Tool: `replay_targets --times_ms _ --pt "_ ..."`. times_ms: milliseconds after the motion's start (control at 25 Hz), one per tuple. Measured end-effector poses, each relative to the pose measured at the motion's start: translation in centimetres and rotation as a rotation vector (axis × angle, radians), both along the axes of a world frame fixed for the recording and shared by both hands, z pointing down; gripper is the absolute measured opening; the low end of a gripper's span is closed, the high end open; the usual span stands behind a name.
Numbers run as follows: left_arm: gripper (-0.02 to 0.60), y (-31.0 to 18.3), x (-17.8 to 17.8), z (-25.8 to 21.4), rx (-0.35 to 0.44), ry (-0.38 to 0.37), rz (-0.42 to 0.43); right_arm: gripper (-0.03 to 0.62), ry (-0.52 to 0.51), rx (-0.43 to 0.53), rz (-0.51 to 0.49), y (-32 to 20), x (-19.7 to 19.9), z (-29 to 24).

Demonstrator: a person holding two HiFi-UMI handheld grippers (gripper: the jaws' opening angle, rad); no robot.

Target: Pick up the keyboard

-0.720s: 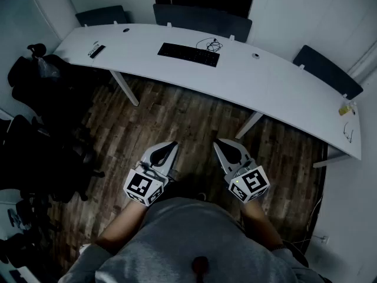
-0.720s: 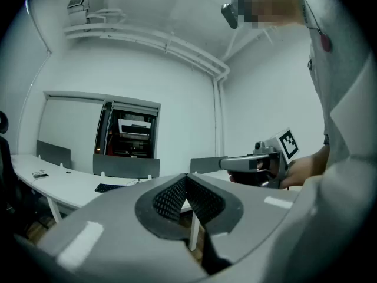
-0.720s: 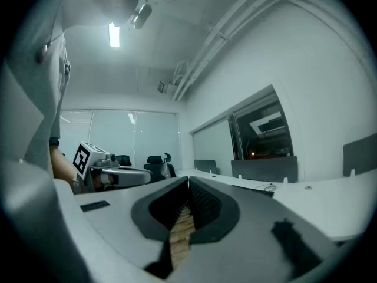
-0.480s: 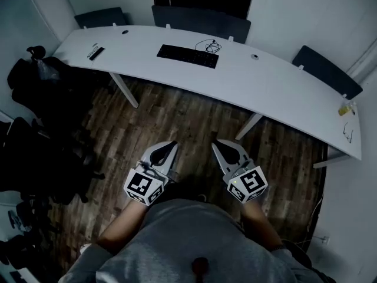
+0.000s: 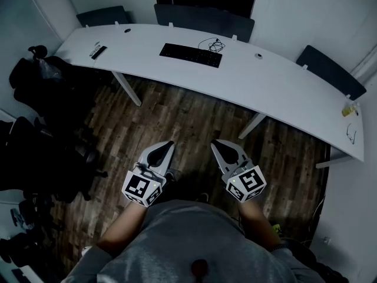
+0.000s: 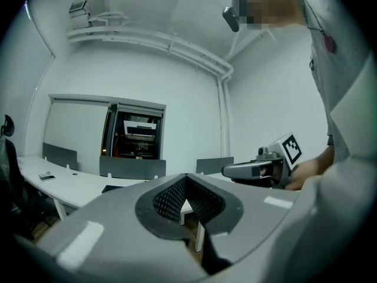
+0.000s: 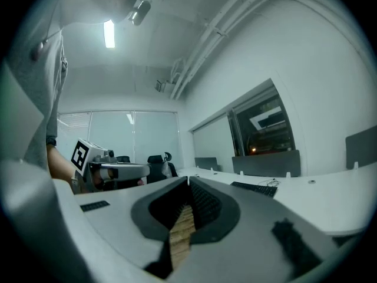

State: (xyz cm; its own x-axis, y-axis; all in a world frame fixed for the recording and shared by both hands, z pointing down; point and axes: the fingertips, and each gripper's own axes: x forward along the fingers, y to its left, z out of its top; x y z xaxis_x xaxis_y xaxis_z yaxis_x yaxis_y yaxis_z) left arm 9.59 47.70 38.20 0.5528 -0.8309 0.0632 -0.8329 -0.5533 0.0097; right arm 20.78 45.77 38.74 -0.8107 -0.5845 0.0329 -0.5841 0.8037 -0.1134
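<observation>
Both grippers level over wood floor, left gripper (image 5: 162, 154) jaws closed, empty, right gripper (image 5: 227, 152) same, keyboard (image 5: 191, 55) lay on desk (image 5: 277, 84), well apart.

A long, curved white worktop (image 5: 277, 84) spans a dark wood-plank floor (image 5: 177, 122). On the worktop's left end lies a small flat black-and-white device (image 5: 96, 51). A coil of thin black cable (image 5: 212, 43) lies near its middle and a small yellowish object (image 5: 348, 109) at its right end. Dark grey upright panels (image 5: 203, 20) line its far edge, and black office chairs (image 5: 35, 78) crowd its left end.
</observation>
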Motion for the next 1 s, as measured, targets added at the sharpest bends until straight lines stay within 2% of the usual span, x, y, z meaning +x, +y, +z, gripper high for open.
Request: replay_targets --times_ms 160,400,600,1000 --pt "0.005 -0.3 -1.4 0.6 -0.026 0.001 -0.023 0.020 0.013 -0.019 -0.011 -0.4 -1.0 0.6" --pt "0.005 -2.5 -3.9 2.2 -0.075 0.014 -0.009 0.020 0.017 -0.045 -0.003 -2.5 -3.3 1.4" --pt "0.005 -5.3 -6.4 2.4 -0.063 0.000 0.022 0.020 0.046 -0.048 0.013 -4.6 -6.1 1.3" --pt "0.005 -12.7 -11.6 2.3 -0.072 0.034 0.096 0.019 0.103 -0.060 0.068 -10.2 -11.6 1.0"
